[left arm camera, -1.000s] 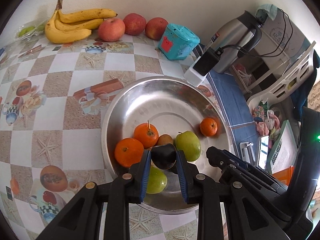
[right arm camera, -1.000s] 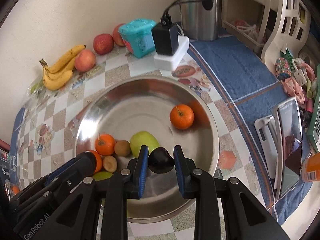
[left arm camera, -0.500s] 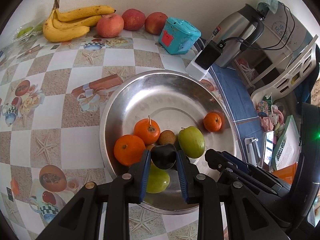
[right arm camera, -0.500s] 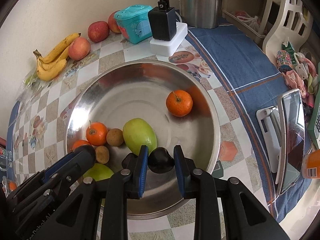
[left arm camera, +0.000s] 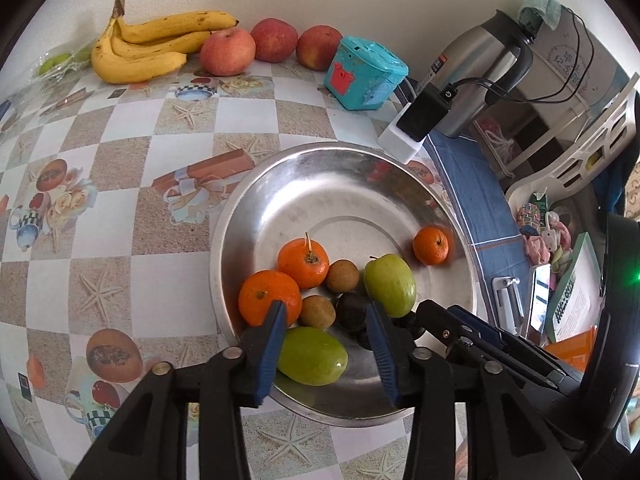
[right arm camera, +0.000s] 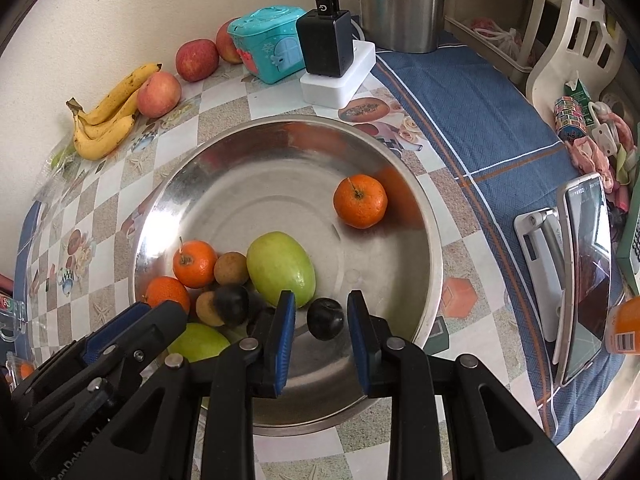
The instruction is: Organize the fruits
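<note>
A steel bowl point(left arm camera: 340, 184) point(right arm camera: 280, 148) holds oranges point(left arm camera: 303, 263), small brown fruits point(left arm camera: 341, 275), green fruits point(left arm camera: 389, 284) point(right arm camera: 280, 268) and two dark plums. My left gripper point(left arm camera: 326, 314) is open over the bowl's near side; a dark plum point(left arm camera: 351, 312) lies in the bowl between its fingers. My right gripper point(right arm camera: 320, 312) is open, and another dark plum point(right arm camera: 325, 318) lies loose between its blue pads point(right arm camera: 286, 316). The left plum also shows in the right wrist view point(right arm camera: 231, 305).
Bananas point(left arm camera: 148, 48) and red apples point(left arm camera: 228, 51) lie by the wall. A teal box point(left arm camera: 364, 74), a charger on a white block point(right arm camera: 332, 60) and a steel kettle point(left arm camera: 476, 76) stand behind the bowl. A phone on a stand point(right arm camera: 584, 272) lies at the right.
Both grippers have opened and let go of their dark plums, which now lie in the bowl. Both grippers have come lower over the bowl's near side.
</note>
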{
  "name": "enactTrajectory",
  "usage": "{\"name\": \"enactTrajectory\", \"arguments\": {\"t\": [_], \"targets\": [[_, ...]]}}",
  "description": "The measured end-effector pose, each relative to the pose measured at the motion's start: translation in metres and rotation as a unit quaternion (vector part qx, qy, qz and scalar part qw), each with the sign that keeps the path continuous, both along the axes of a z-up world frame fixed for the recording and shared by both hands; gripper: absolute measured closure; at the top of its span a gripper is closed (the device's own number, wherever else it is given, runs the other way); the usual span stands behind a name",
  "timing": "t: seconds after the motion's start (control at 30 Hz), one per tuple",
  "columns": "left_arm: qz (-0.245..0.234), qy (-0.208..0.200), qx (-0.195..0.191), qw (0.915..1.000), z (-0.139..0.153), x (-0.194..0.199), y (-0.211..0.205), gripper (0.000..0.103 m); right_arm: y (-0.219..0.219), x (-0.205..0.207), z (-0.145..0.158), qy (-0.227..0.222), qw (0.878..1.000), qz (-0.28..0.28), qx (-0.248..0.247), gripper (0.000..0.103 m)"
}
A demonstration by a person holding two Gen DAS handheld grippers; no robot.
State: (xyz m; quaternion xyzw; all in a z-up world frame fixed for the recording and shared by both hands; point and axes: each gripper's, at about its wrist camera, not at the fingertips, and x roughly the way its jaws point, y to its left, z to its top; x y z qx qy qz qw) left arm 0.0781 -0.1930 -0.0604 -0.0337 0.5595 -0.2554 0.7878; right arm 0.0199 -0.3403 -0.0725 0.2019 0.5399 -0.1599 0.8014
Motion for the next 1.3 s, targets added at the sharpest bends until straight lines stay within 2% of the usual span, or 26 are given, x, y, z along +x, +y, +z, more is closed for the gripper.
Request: {"name": "enactTrajectory", "arguments": {"t": [0.1,0.23,0.4,0.47,0.57,0.67,0.77,0.83,0.97,1.0,1.03,1.3], "targets": [[0.003,0.001,0.001,1.0,0.001,0.001,0.003,0.054,-0.001,-0.002,0.001,-0.004,1.0,-0.004,0.002,0.071],[0.013,0.003,0.004,0.9999,0.003,0.004,0.011,0.053,0.001,-0.002,0.004,-0.01,1.0,0.001,0.003,0.07],[0.059,0.011,0.03,0.9977,-0.001,0.012,0.032,0.051,0.007,0.0,0.006,-0.013,1.0,0.009,0.001,0.07],[0.081,0.017,0.056,0.9949,-0.006,0.017,0.043,0.043,0.01,0.001,0.005,-0.009,1.0,0.013,0.0,0.069],[0.116,0.017,0.094,0.9887,-0.012,0.023,0.058,0.035,0.015,0.003,0.003,-0.005,1.0,0.022,-0.002,0.061],[0.149,0.017,0.121,0.9812,-0.015,0.028,0.073,0.02,0.021,0.007,0.005,-0.008,0.999,0.033,-0.01,0.045],[0.174,-0.001,0.152,0.9729,-0.017,0.028,0.086,0.007,0.027,0.009,0.008,-0.018,0.999,0.04,-0.014,0.039],[0.184,-0.009,0.162,0.9695,-0.016,0.029,0.092,0.003,0.032,0.011,0.011,-0.027,0.998,0.047,-0.016,0.034],[0.189,-0.018,0.167,0.9675,-0.014,0.03,0.101,0.0,0.043,0.016,0.013,-0.031,0.997,0.064,-0.032,0.033],[0.19,-0.02,0.168,0.9671,-0.013,0.03,0.101,0.0,0.045,0.017,0.013,-0.03,0.997,0.066,-0.036,0.03],[0.19,-0.022,0.17,0.9667,-0.013,0.03,0.101,0.0,0.047,0.017,0.013,-0.03,0.996,0.068,-0.039,0.022],[0.184,-0.023,0.185,0.965,-0.018,0.03,0.11,0.0,0.065,0.022,0.013,-0.041,0.993,0.095,-0.053,0.021]]}}
